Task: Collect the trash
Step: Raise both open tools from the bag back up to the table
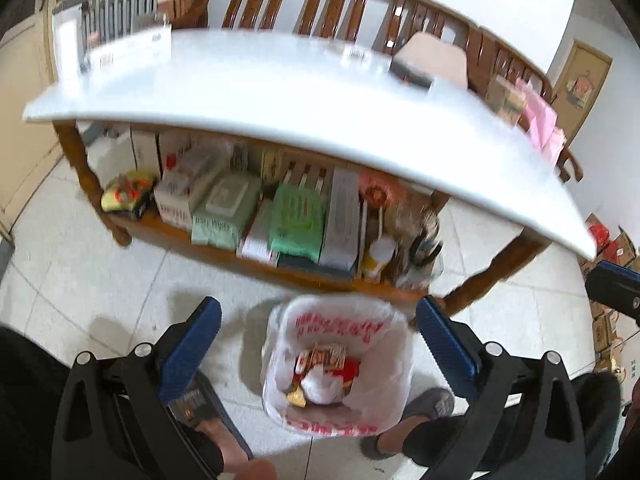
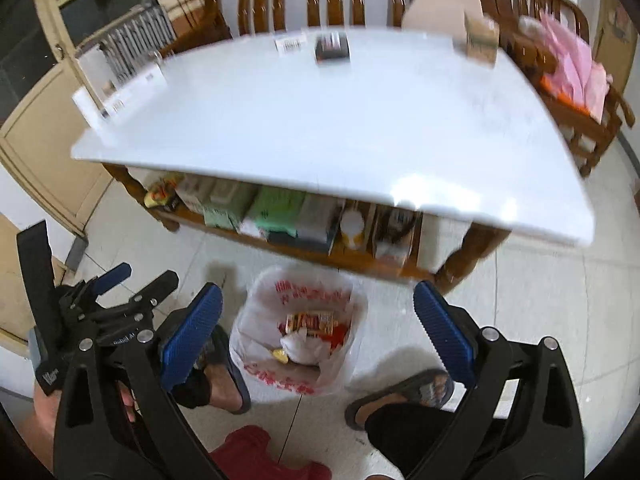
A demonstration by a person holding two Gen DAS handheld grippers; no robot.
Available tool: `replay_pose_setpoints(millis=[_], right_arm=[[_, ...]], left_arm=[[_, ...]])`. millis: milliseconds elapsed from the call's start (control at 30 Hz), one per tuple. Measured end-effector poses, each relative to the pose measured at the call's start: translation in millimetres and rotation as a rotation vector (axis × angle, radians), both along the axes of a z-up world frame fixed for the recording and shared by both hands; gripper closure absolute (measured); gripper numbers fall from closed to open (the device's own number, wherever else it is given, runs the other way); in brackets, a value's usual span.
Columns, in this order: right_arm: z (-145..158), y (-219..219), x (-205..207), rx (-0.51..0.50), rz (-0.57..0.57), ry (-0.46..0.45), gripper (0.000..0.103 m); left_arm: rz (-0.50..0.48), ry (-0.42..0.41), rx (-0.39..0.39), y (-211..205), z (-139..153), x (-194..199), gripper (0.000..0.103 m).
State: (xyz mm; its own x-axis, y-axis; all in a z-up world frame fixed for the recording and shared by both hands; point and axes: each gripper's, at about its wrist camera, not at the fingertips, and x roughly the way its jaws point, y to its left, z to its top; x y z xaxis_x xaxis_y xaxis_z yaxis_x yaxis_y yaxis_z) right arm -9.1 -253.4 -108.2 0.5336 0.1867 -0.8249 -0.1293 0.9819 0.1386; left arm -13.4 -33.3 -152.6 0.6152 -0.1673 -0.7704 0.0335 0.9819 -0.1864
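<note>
Table (image 2: 320, 128): one white top, mostly bare; I count about four small boxes at its far edge, blurred, and cannot tell whether any is trash.
Bin (image 2: 256, 344): one, lined with a white bag, on the floor between my two slippered feet, just before the table.
Trash (image 2: 312, 326): several wrappers already lie inside; by my judgement collecting is nearly done.
Left gripper (image 1: 318, 344): spread wide above the bin, carrying nothing.
Right gripper (image 2: 318, 328): spread wide too, nothing between its pads.
</note>
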Motion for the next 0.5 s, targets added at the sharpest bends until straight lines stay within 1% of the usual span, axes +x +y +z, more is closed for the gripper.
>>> replay_pose_setpoints(millis=[67, 100, 167, 200, 267, 400, 500], right_arm=[[21, -2, 7, -0.012, 0.006, -0.037, 0.009], [32, -3, 13, -0.020, 0.007, -0.053, 0.009], [46, -5, 25, -0.026, 0.010, -0.072, 0.009], [53, -6, 32, -0.028, 0.014, -0.079, 0.009], [67, -6, 51, -0.041, 0.021, -0.088, 0.009], [84, -3, 78, -0.060, 0.043, -0.097, 0.009], [100, 2, 105, -0.079, 0.060, -0.111, 0.009]], left_arm=[[0.002, -0.016, -0.013, 3, 20, 11, 0.008], [0.005, -0.030, -0.024, 4, 36, 20, 0.008], [0.019, -0.059, -0.028, 7, 55, 31, 0.008], [0.019, -0.078, -0.025, 7, 70, 42, 0.008], [0.025, -0.092, -0.023, 6, 86, 56, 0.008], [0.043, -0.131, -0.014, 4, 123, 95, 0.008], [0.071, -0.137, -0.014, 4, 141, 129, 0.008]])
